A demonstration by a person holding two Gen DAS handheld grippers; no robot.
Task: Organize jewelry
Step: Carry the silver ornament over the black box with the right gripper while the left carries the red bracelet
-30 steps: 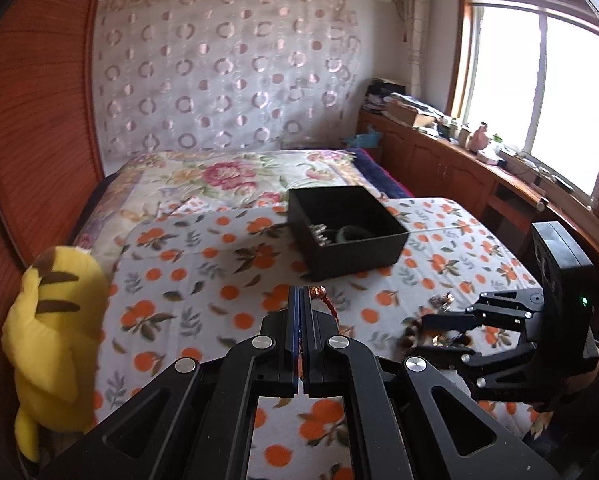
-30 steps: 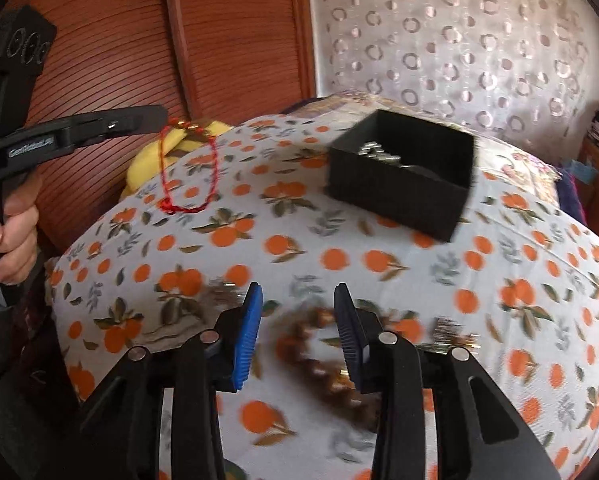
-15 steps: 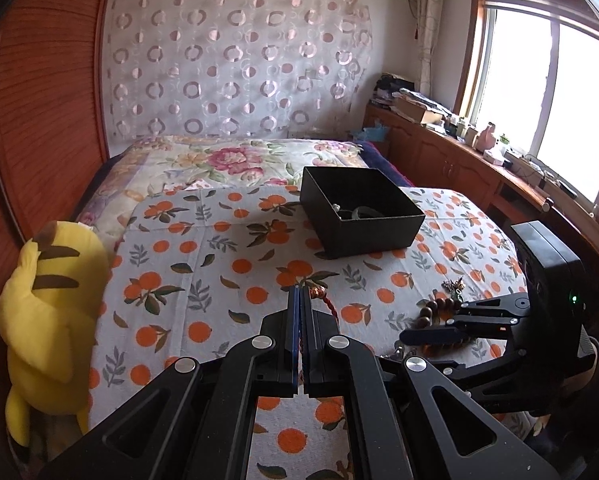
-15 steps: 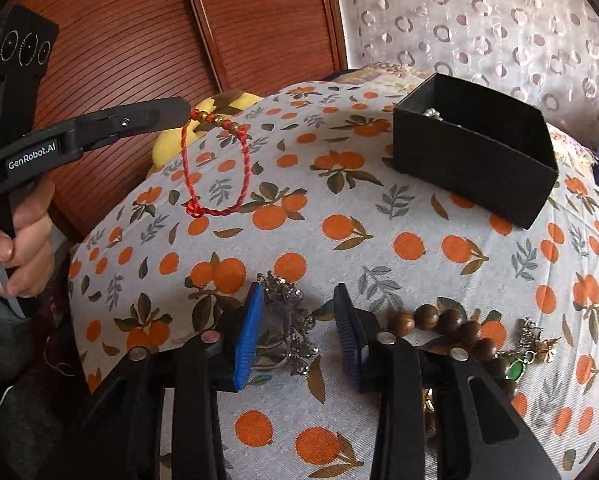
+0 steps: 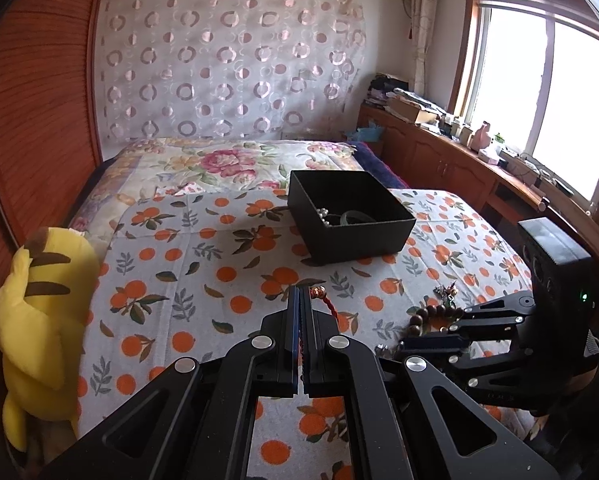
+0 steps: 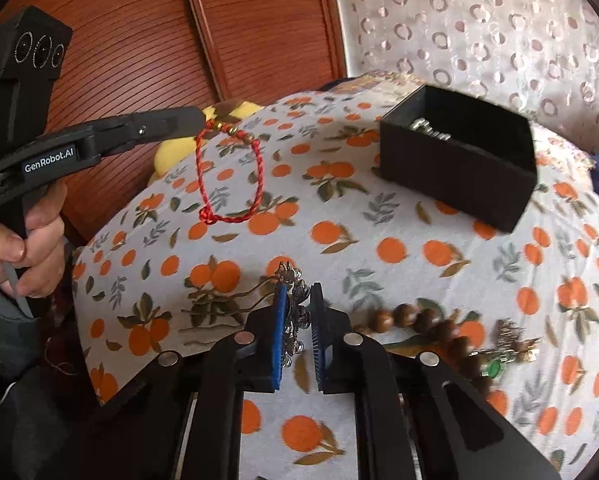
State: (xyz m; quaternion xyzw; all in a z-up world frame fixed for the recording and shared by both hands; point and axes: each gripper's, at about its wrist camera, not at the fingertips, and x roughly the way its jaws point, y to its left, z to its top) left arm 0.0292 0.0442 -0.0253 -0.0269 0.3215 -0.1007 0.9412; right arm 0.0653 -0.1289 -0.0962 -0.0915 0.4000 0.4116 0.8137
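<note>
My left gripper [image 5: 300, 294] is shut on a red cord bracelet [image 6: 227, 176] and holds it in the air above the bed; the bracelet hangs as a loop from its tip [image 6: 195, 120]. My right gripper [image 6: 297, 300] has closed around a silver ornate hairpin [image 6: 293, 280] lying on the orange-print sheet. A brown bead bracelet [image 6: 423, 320] and a gold-and-green trinket [image 6: 507, 344] lie to its right. The black box [image 6: 459, 160] stands further back with silver pieces and a green bangle [image 5: 355, 218] inside.
A yellow plush toy [image 5: 35, 312] lies at the bed's left edge by the wooden wardrobe [image 5: 31, 100]. A wooden counter [image 5: 459, 160] with clutter runs under the window at the right. A floral quilt [image 5: 227, 160] covers the far bed.
My right gripper has moved left from the brown beads to the silver hairpin and its jaws have narrowed onto it. My left gripper has lifted the red bracelet higher.
</note>
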